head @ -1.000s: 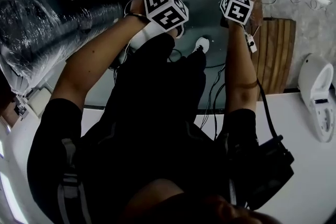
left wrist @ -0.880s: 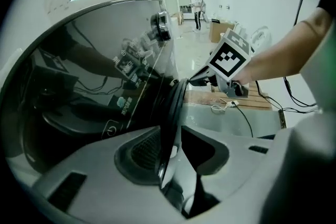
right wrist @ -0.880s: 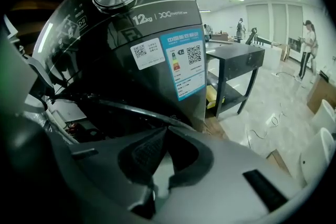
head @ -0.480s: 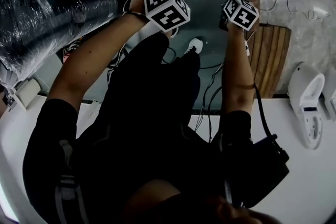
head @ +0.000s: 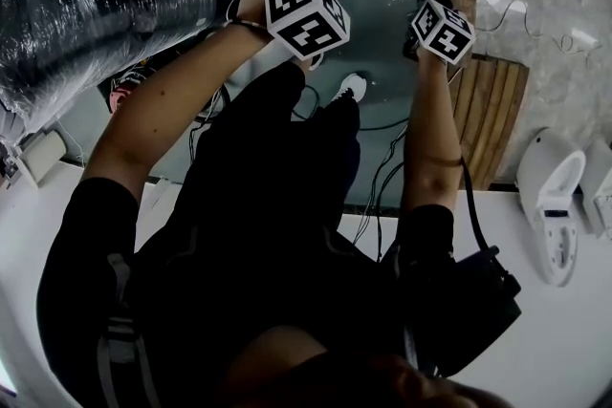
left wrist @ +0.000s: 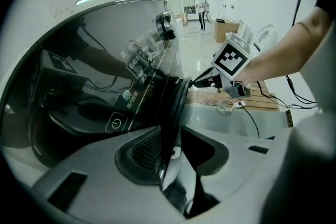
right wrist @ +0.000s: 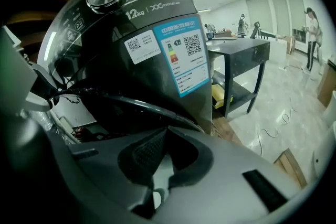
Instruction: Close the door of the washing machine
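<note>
Here, glossy curved door (left wrist: 174, 105)

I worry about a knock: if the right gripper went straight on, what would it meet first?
The right gripper, jaws together, would meet the dark door rim almost at once; it may already touch it. Behind that stands the machine's labelled front.

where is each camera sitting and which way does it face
Head view: on the person's head, facing steeply down; torso and both forearms show.
Left gripper view: on the left hand-held gripper, facing along the door edge between its jaws; the right forearm shows.
Right gripper view: on the right hand-held gripper, jaws together, facing the washing machine.
Shared: the right marker cube, in head and left gripper views.
</note>
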The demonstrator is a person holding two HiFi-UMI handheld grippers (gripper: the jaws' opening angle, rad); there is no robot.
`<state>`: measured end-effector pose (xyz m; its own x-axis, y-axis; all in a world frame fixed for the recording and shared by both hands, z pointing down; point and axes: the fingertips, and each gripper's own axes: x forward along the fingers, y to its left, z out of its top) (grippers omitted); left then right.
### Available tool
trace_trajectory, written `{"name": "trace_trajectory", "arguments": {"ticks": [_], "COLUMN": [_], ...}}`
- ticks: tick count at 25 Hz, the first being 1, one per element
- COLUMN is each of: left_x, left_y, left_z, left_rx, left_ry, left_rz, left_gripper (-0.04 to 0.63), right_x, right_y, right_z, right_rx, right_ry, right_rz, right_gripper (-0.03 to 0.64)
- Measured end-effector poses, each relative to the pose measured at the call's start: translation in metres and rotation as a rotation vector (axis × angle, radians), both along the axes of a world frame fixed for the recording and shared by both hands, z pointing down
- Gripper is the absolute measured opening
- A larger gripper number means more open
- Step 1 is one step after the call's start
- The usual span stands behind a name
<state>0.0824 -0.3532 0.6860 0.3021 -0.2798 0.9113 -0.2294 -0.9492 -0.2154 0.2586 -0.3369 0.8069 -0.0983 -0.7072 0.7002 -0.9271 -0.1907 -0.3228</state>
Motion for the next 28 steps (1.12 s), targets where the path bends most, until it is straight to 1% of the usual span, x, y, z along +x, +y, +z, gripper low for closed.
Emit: {"name": "trace_trajectory", "arguments": {"ticks": [5, 10, 12, 15, 17, 20, 25, 28], "left_x": [-0.004, -0.012, -0.015, -0.019, -0.021, -0.02, -0.023, -0.026], "left_y": [-0.001, 0.005, 0.004, 0.005, 0.007, 0.01, 0.003, 0.01], "left_z": [-0.004, -0.003, -0.004, -0.008, -0.012, -0.019, -0.037, -0.063], "left_rx": [0.014, -0.009, -0.012, -0.028, -0.05, -0.075, -0.06, -0.026], "left_ry": [0.012, 0.023, 0.029, 0.044, 0.059, 0.108, 0.155, 0.177], "left_rz": [-0.033, -0.059, -0.073, -0.098, -0.122, -0.181, -0.254, -0.263], "left_gripper": [0.121, 0.121, 0.121, 0.121, 0.121, 0.11, 0.11, 0.106], "right_x": [0.002, 0.001, -0.001, -0.012, -0.016, -0.011, -0.006, -0.007], "right_y": [-0.006, -0.003, -0.005, -0.001, 0.007, 0.022, 0.025, 0.031], "right_z": [0.0, 0.001, -0.002, -0.013, -0.023, -0.042, -0.084, -0.119], "right_rx": [0.002, -0.02, -0.016, -0.014, -0.015, -0.024, -0.019, 0.008], "right_ry": [0.002, 0.02, 0.045, 0.114, 0.12, 0.124, 0.131, 0.15], "right_rz": [0.002, -0.032, -0.067, -0.158, -0.169, -0.145, -0.176, -0.208], "right_gripper": [0.003, 0.003, 0.003, 0.005, 0.005, 0.005, 0.005, 0.005]}}
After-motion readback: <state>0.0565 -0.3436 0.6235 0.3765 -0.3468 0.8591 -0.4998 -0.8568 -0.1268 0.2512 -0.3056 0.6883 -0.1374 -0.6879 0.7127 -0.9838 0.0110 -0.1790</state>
